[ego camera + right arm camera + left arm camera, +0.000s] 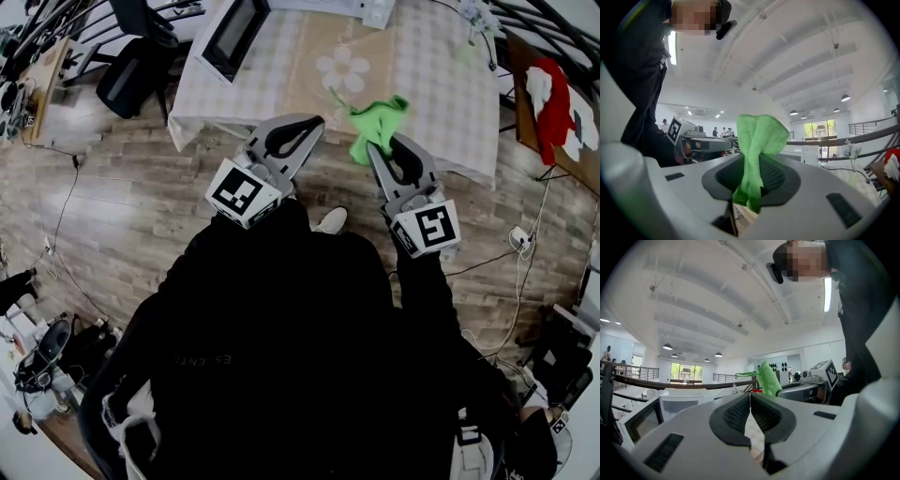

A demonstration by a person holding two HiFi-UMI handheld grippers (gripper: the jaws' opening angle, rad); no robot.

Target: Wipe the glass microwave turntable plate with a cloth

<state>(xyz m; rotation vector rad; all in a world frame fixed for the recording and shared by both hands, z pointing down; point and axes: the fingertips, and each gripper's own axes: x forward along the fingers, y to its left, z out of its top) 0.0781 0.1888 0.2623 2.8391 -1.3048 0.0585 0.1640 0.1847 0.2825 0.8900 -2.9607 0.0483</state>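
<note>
Person is standing at the table (pixel 281 89) edge, both tools held up at chest level and tipped toward the ceiling. It looks like a carry pose, not a working one. Right gripper (pixel 752 161) is clenched on the green cloth (pixel 757 136), pinched near the middle so a bunch sticks up past the tips and a short tail hangs under the pads. That grip keeps it from slipping but leaves little flat face for wiping; I'd guess it needs re-bunching or pressing flat on contact. Left gripper (pixel 750 397) has its jaws pressed together with nothing between them, probably kept free to open a door or steady the plate. From the head view the cloth (pixel 375 122) hangs over the near table edge, with the 2 grippers side by side and apart. The glass turntable plate shows in 0 of the 3 views. The microwave (pixel 232 36) sits at the far-left end of the table, so my guess is the plate is inside it. Wiping hasn't started; the next step is likely reaching for that door.
</note>
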